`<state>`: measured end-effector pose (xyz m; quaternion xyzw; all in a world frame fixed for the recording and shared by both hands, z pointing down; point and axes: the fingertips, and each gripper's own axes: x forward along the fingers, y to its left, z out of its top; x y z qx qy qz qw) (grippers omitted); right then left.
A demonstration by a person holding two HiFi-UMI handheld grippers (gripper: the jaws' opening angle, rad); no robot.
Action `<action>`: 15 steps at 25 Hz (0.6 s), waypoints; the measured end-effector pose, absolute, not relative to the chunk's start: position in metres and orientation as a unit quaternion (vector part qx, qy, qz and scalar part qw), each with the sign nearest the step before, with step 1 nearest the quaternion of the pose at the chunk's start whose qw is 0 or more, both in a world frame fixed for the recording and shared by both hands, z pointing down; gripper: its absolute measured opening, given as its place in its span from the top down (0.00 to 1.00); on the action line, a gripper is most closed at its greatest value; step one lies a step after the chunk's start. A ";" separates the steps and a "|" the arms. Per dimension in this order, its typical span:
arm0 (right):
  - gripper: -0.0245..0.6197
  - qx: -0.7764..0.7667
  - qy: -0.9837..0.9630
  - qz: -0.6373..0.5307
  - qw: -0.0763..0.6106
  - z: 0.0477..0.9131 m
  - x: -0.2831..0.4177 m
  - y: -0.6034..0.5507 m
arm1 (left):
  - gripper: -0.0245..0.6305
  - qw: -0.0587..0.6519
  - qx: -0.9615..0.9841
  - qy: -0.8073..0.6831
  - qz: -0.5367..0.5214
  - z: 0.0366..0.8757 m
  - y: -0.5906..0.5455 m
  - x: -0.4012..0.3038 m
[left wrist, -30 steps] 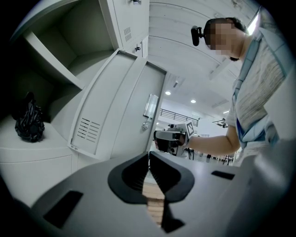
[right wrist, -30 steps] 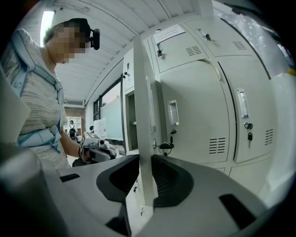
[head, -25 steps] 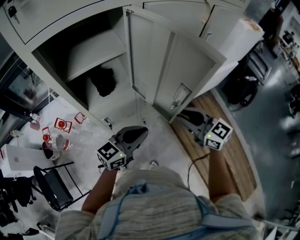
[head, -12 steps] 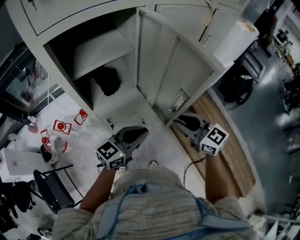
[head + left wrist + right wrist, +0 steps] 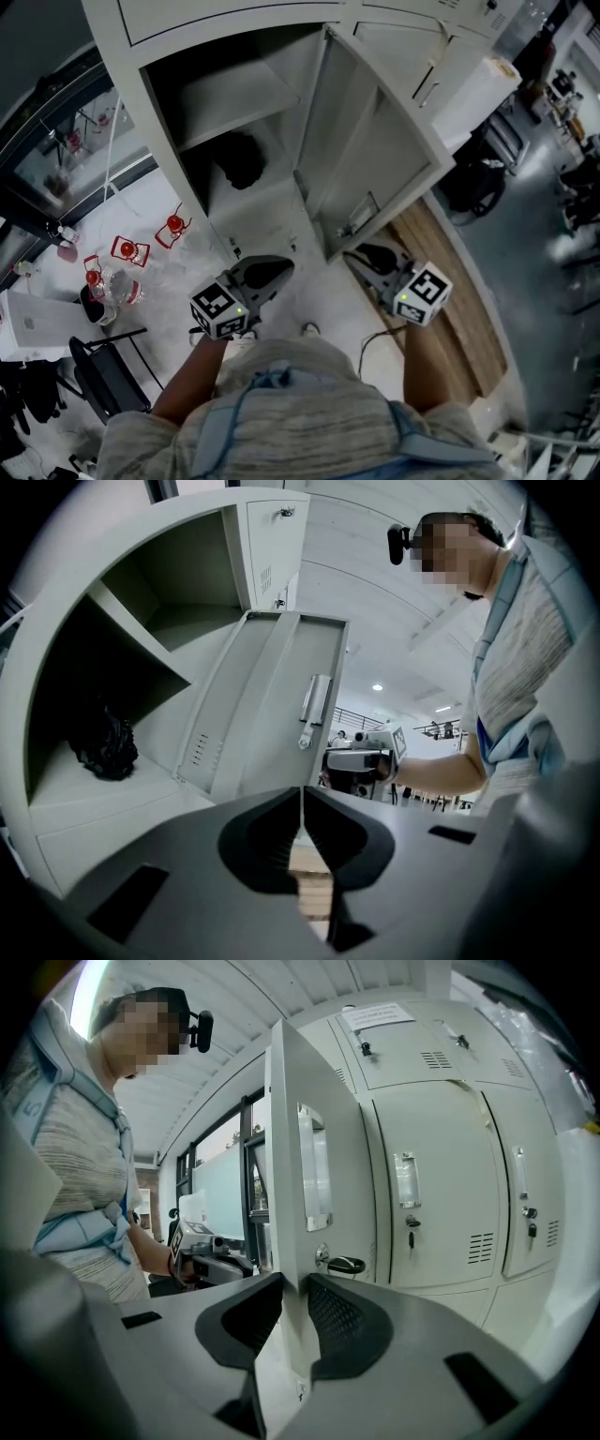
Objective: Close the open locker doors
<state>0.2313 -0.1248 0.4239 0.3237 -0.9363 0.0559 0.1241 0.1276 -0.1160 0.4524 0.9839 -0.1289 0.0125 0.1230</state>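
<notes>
We find the right tool (image 5: 292, 1286) narrowed onto the free edge of the open door (image 5: 370, 159), just beside its handle (image 5: 349, 1265). The left tool (image 5: 301, 803) is closed on nothing, low before the locker (image 5: 141, 84). We judge the closing swing is in hand. The next move calls for carrying the edge toward the opening until it seats.

Head view looks steeply down from above the person (image 5: 300, 412) onto the open locker door (image 5: 370, 159). Left gripper view looks up from low at the door's inner face. Right gripper view sits tight against the door's edge. All three share this door.
</notes>
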 end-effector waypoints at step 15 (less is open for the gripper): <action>0.84 0.374 -0.920 0.061 0.097 0.419 0.125 -0.132 | 0.96 0.119 0.986 -0.112 0.019 0.458 -0.119 0.053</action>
